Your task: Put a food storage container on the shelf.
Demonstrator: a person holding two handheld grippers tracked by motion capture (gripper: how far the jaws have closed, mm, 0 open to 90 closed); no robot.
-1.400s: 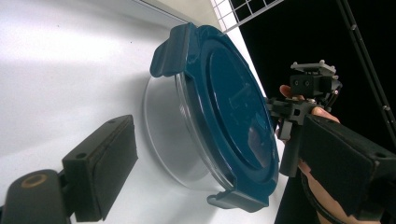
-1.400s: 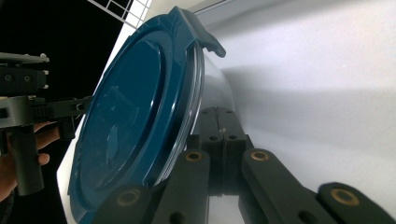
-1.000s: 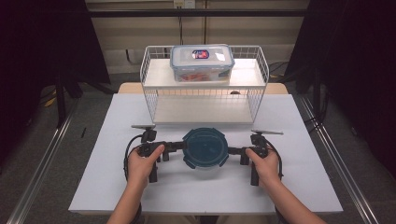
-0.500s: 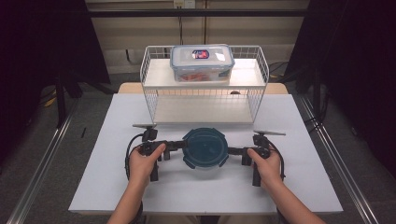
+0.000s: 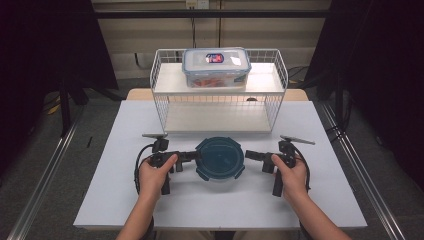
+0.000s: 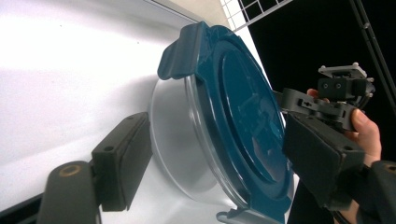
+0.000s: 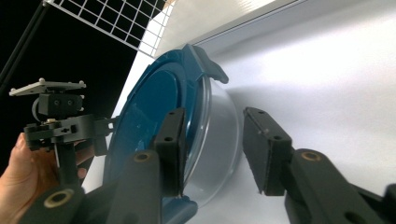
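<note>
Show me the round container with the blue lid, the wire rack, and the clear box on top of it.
round container [image 5: 220, 158], high view, middle of its blue lid.
wire rack [image 5: 218, 122], high view, bare lower shelf.
clear box [image 5: 216, 59], high view, its lid.

A round container [image 5: 220, 159] sat on the white table [image 5: 125, 200], near its front edge, just before the wire rack [image 5: 220, 107]. It stood upright with its lid on. The lid [image 6: 243, 116] was dark teal, flat and circular, with raised rings on top and clip tabs [image 7: 211, 65] folded down over the rim. Below the lid the bowl [image 6: 177, 140] was clear, with walls curving inward toward a narrower base. It rested between the two hands, about midway across the table.
</note>
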